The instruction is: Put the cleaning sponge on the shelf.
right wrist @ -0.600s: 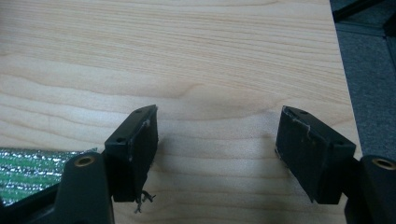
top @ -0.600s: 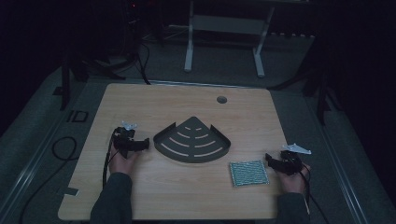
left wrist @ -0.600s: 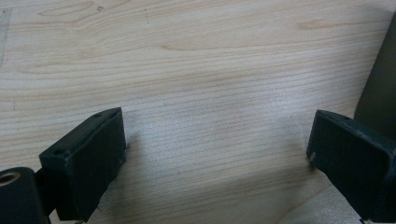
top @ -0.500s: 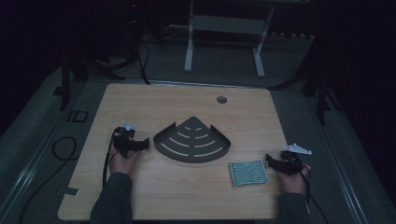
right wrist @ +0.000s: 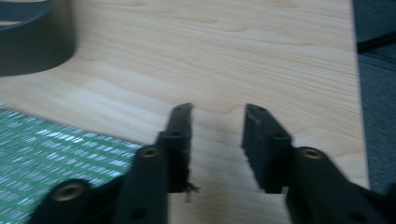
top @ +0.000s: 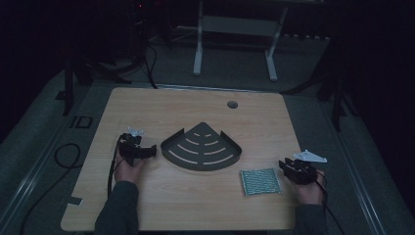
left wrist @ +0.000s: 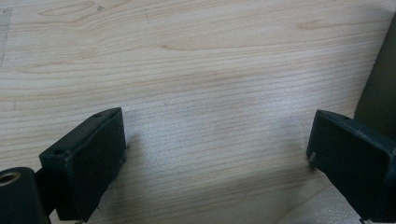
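Observation:
A dark quarter-round corner shelf (top: 201,147) with curved slots lies flat in the middle of the wooden table (top: 195,105). To its right, near the front, lies a green-and-silver woven pad (top: 261,181). My left gripper (top: 147,151) rests on the table just left of the shelf, held by a hand. In the left gripper view it (left wrist: 215,121) stands wide open over bare wood, the shelf's wall (left wrist: 380,84) at the right edge. My right gripper (top: 288,167) sits just right of the pad. In its own view the right gripper (right wrist: 218,109) is open with nothing between, the pad (right wrist: 51,149) to its left.
A round cable hole (top: 232,104) sits near the table's far edge. A white desk frame (top: 235,29) stands on the floor beyond. Cables trail off the left side (top: 63,156). The table's right edge (right wrist: 356,93) runs close beside my right gripper.

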`<state>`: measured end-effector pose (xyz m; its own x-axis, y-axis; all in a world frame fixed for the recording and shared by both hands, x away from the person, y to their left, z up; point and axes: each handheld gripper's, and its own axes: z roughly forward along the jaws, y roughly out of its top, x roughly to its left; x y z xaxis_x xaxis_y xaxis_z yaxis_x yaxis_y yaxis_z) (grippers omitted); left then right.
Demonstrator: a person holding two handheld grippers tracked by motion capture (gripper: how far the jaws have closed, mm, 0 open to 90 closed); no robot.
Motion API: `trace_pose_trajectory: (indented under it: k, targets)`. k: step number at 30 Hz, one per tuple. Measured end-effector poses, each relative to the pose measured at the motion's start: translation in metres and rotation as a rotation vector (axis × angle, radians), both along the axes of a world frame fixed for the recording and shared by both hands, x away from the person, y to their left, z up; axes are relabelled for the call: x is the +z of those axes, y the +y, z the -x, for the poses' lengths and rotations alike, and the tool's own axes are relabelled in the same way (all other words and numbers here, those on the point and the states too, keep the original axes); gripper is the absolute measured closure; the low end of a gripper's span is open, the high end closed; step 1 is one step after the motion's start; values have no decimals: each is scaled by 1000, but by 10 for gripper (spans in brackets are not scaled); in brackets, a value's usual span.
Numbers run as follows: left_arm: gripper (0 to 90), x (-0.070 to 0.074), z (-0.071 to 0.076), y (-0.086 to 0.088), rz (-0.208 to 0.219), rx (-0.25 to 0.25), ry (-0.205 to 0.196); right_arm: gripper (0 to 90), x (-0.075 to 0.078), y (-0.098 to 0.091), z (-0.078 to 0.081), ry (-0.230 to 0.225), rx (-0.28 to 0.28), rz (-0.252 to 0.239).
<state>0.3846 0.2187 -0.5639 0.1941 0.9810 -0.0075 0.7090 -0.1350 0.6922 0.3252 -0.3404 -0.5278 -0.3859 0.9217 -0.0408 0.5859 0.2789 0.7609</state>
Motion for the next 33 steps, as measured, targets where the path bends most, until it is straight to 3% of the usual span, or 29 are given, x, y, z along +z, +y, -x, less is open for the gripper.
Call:
trace_pose_trajectory:
  k: [8,15,24,29,33]
  targets:
    - [50,0,0,0,0,3,0,895,9,14,16,-11,99,9]
    - [50,0,0,0,0,3,0,898,13,31,29,0,159,22]
    - [50,0,0,0,0,3,0,899,10,55,61,19,263,62]
    - [50,0,0,0,0,3,0,898,8,61,67,24,289,69]
    - [50,0,0,0,0,3,0,898,4,73,71,55,335,78]
